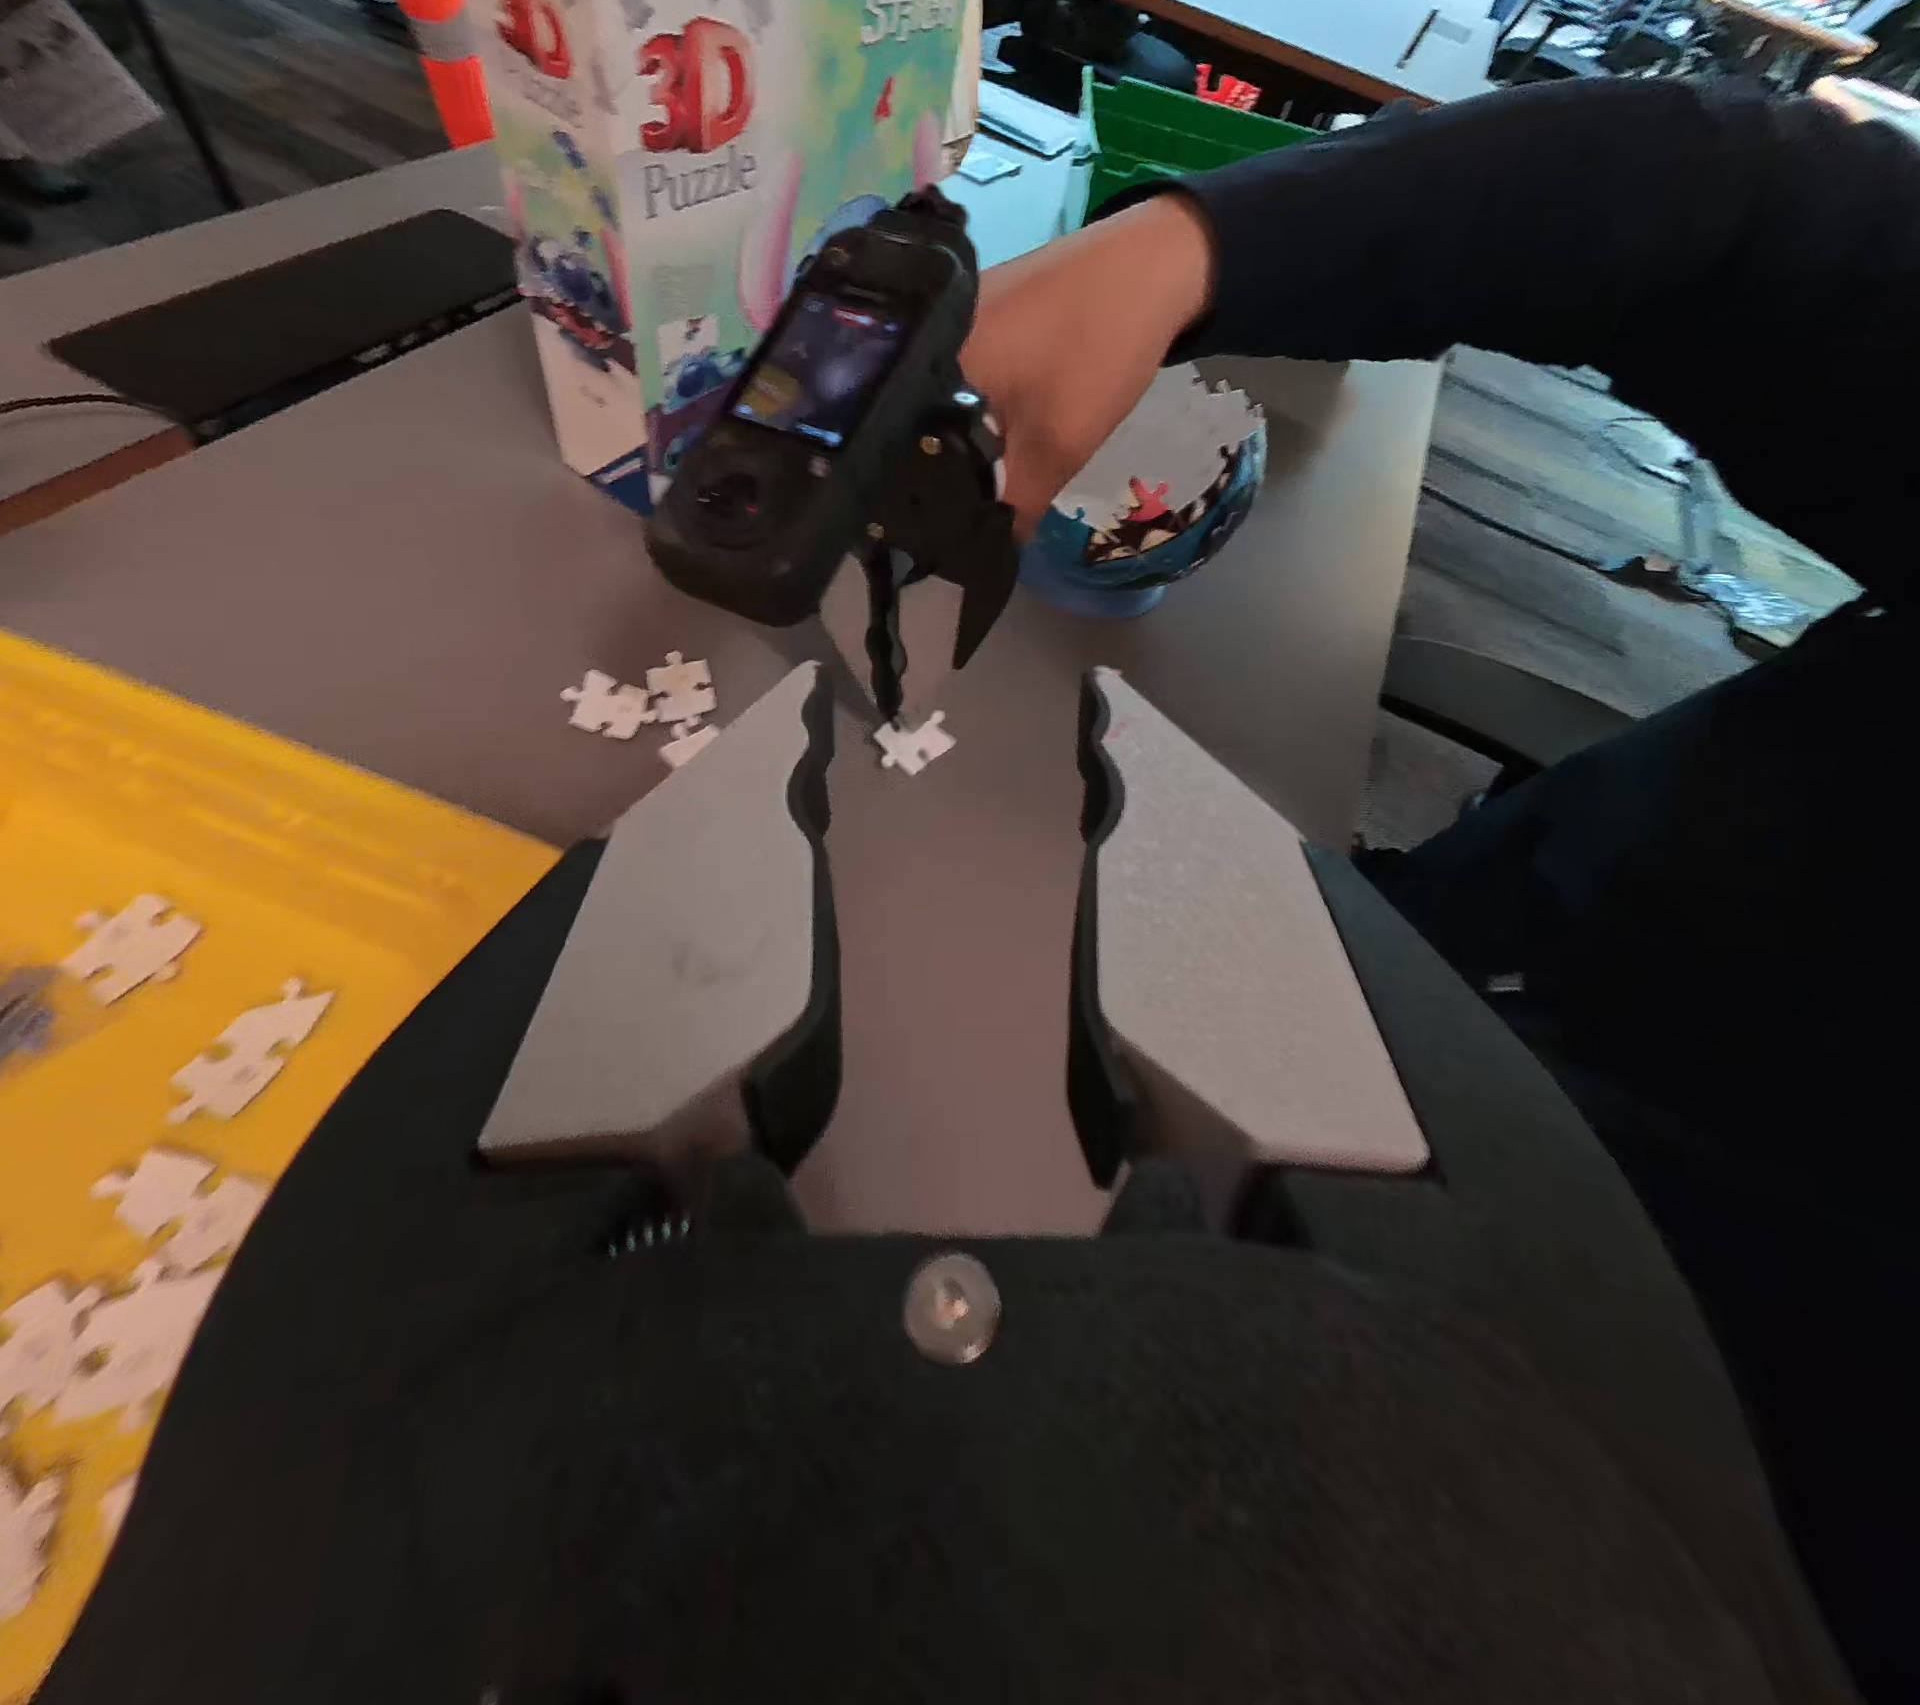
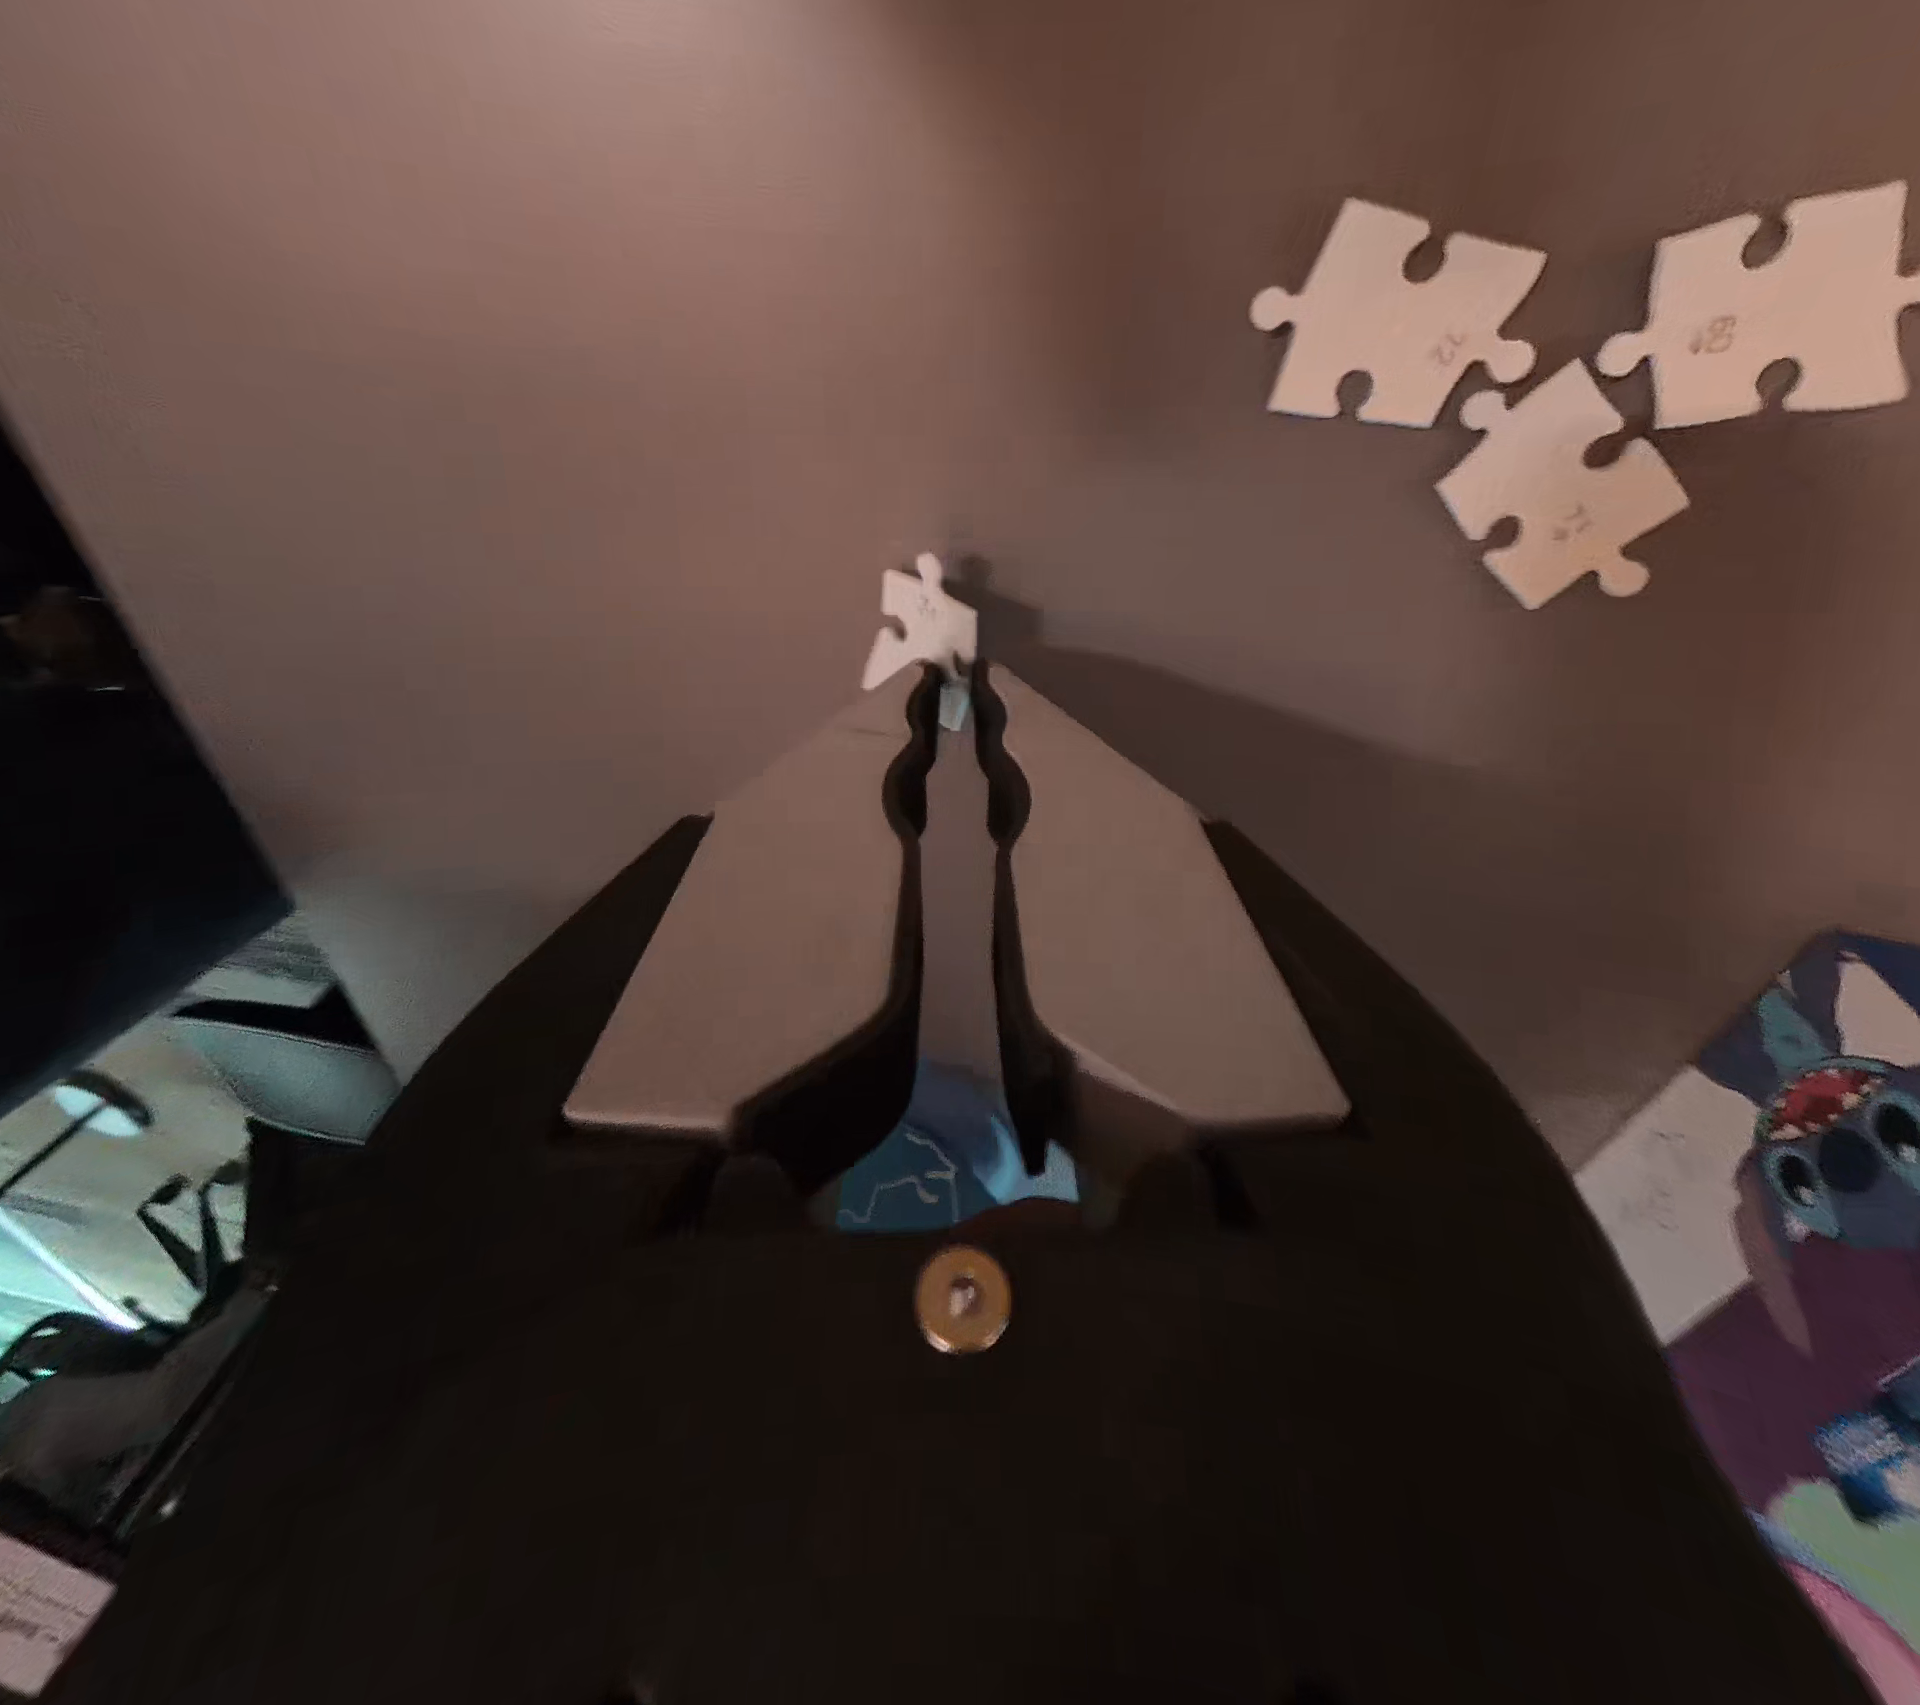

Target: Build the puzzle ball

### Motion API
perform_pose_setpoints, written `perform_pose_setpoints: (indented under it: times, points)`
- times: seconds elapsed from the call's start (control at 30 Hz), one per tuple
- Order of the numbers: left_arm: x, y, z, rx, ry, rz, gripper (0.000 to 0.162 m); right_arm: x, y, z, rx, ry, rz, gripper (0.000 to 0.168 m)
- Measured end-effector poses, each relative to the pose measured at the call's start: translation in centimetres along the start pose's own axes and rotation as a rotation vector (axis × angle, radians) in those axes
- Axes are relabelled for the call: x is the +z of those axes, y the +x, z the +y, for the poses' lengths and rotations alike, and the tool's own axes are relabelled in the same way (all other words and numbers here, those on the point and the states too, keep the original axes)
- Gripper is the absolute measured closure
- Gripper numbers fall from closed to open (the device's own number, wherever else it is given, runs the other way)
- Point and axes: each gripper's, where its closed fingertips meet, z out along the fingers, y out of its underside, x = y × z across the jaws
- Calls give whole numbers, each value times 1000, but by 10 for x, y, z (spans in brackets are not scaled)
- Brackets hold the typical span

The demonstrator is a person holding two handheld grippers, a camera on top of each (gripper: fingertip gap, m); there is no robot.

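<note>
The right gripper (image 2: 951,679) points down at the grey table (image 1: 364,575), its jaws pinching a white puzzle piece (image 2: 920,621) by one edge; the left gripper (image 1: 956,720) hovers nearby, jaws spread and empty; three loose pieces (image 2: 1548,377) lie just beside; the half-built puzzle ball (image 1: 1164,502) sits behind the right hand (image 1: 1070,367), near the puzzle box (image 1: 717,128).

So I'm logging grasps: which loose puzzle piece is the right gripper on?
The lone white piece at the right gripper fingertips, apart from the three clustered pieces.
</note>
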Motion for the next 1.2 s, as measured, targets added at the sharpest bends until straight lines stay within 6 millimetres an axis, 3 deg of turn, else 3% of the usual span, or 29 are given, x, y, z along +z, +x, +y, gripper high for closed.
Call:
perform_pose_setpoints:
  times: [0.1,0.17,0.3,0.4,0.57,0.7,0.87,1.03,1.2]
  points:
    - [-21,-18,7,1,-13,-89,117,0,15,6,-38,-57,123,135]
    - [-34,-31,12,-10,-24,-141,117,-9,15,0,-25,4,147,134]
    - [-62,-69,25,-16,-68,-306,117,-52,5,-5,4,175,196,133]
    - [-72,-101,40,-35,-153,-405,119,-91,-14,4,-12,334,264,134]
    - [-45,-140,69,-72,-348,-391,119,-128,-43,43,10,518,353,134]
    - [-18,-165,91,-73,-532,-348,124,-140,-54,83,100,632,408,134]
    - [-8,-205,107,-127,-673,-393,122,-150,-63,135,232,745,448,132]
    - [7,-212,126,-120,-781,-335,116,-157,-75,173,295,839,501,132]
    - [12,-224,141,-106,-853,-355,107,-158,-81,193,332,889,510,132]
